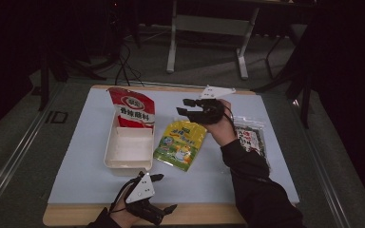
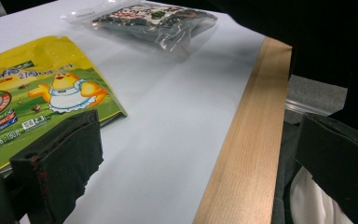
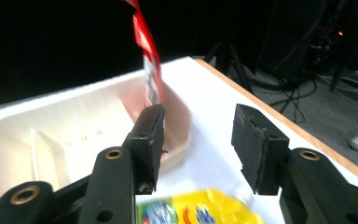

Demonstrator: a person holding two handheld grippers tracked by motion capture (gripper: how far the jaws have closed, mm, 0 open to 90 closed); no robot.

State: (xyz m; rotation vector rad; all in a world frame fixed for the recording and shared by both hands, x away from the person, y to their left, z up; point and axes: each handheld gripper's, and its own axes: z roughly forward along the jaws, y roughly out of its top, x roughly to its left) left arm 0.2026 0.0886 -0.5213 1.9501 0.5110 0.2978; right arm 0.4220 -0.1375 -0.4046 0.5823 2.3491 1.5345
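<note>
A red and white pouch (image 1: pixel 132 108) stands upright at the far end of a white tray (image 1: pixel 128 152). To the tray's right a yellow and green pouch (image 1: pixel 180 144) lies flat. My right gripper (image 1: pixel 181 106) hovers above that pouch's far end, pointing left toward the red pouch, open and empty. In the right gripper view the jaws (image 3: pixel 198 140) frame the tray (image 3: pixel 74 135) and the red pouch (image 3: pixel 150 65), with the yellow pouch (image 3: pixel 205 210) below. My left gripper (image 1: pixel 168 192) rests at the table's near edge, open. In the left gripper view its jaws (image 2: pixel 200 158) stand wide apart, with nothing between them.
A dark clear-wrapped packet (image 1: pixel 251 137) lies at the table's right side, also seen in the left gripper view (image 2: pixel 154 21). The table has a wooden near edge (image 2: pixel 242 140). Desk legs and cables stand on the floor behind the table.
</note>
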